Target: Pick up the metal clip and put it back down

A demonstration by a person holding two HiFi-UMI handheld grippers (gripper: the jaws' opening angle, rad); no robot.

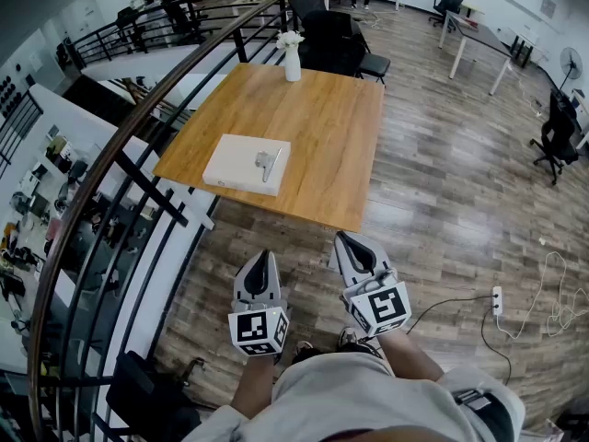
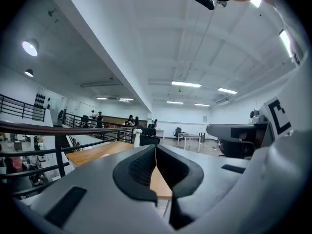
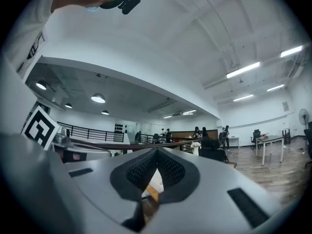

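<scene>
**Both grippers closed and empty, short of the table; clip lies on the white board**

The metal clip (image 1: 268, 163) lies flat on a white board (image 1: 235, 166), towards that board's right side. The board rests on the near left part of a wooden table (image 1: 322, 127), close to the table's front edge. Neither gripper touches the clip, and both are well apart from it.

The person holds the two grippers side by side in front of the body, on the near side of the table and over the wood-plank floor (image 1: 442, 182). The left gripper (image 1: 264, 257) has its jaws pressed together; its own view shows the two dark pads meeting along a thin line at the tips, with nothing between them. The right gripper (image 1: 353, 240) sits a little further forward, its tips just short of the table's front edge. Its jaws are also closed tip to tip, and nothing is caught between them. Both grippers point level, towards the table.

At the far edge of the table stands a white vase (image 1: 292, 60) with pale flowers, upright. Black chairs (image 1: 336, 35) stand just behind that far edge. A dark railing (image 1: 110, 187) with a rounded brown top rail curves along the table's left side. On the floor to the right lies a white power strip (image 1: 497, 299) with a cable trailing from it.
</scene>
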